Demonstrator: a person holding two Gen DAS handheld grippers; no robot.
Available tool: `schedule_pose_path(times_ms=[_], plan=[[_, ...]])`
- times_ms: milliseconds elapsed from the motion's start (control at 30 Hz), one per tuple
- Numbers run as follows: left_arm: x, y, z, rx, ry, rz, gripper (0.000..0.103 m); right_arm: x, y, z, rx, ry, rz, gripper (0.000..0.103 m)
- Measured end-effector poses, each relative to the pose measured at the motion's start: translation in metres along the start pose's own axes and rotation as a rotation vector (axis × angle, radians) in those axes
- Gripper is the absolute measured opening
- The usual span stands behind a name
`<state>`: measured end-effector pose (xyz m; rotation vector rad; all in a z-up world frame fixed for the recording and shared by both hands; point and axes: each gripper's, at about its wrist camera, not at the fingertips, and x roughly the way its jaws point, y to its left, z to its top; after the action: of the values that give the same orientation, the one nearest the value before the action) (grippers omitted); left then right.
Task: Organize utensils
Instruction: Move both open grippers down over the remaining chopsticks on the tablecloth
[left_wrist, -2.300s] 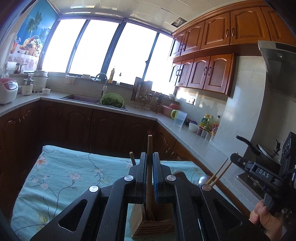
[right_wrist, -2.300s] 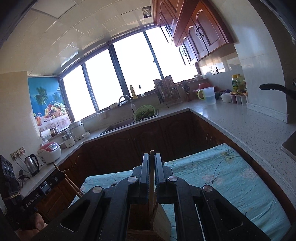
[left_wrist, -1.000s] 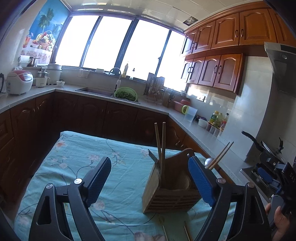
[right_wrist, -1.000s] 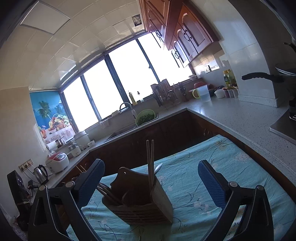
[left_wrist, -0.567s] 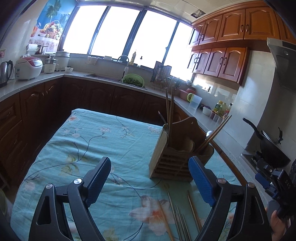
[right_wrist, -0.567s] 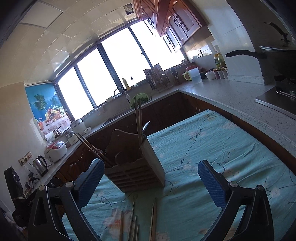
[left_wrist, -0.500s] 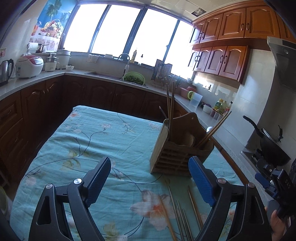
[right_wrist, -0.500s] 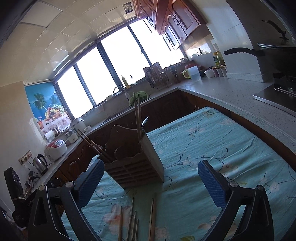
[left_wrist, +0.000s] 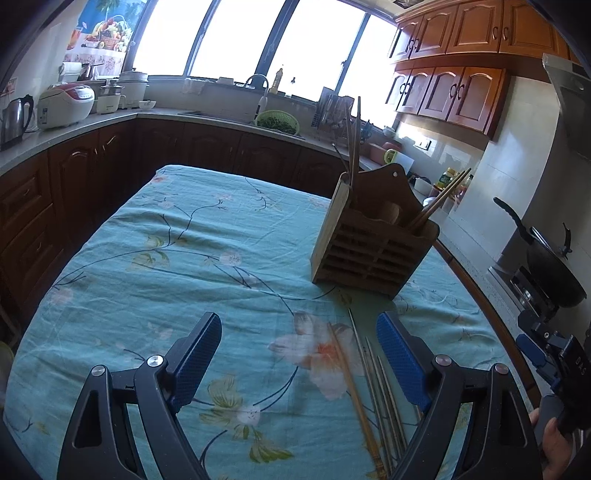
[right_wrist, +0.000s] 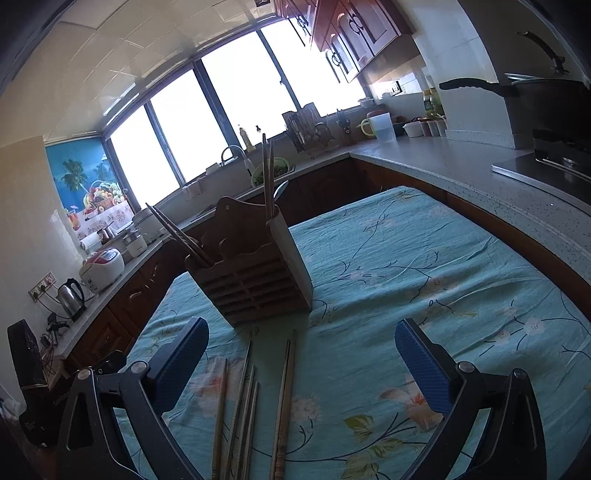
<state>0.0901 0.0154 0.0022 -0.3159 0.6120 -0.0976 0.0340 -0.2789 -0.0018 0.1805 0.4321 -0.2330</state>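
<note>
Left tongs (left_wrist: 299, 354) wide, nothing between them. Right tongs (right_wrist: 301, 360) wide, also empty. Loose chopsticks (left_wrist: 373, 384) lie flat on the table (left_wrist: 155, 280), partly between the right tongs' pads and just inside the left tongs' right pad. Wooden utensil holder (left_wrist: 373, 240) stands beyond them toward the table's far edge (some chopsticks upright inside).
</note>
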Motion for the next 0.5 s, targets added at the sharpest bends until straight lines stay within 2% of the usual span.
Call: schedule_pose_path(times_ms=[400,500], plan=[[0.007,0.0,-0.001,0.009,0.082,0.025,0.085,0.029,0.002,-0.014,-0.054,0.108,-0.067,0.101],[0.016,-0.002,0.0,0.018,0.114,0.036,0.084,0.039,0.004,-0.016,-0.069,0.143,-0.071,0.095]])
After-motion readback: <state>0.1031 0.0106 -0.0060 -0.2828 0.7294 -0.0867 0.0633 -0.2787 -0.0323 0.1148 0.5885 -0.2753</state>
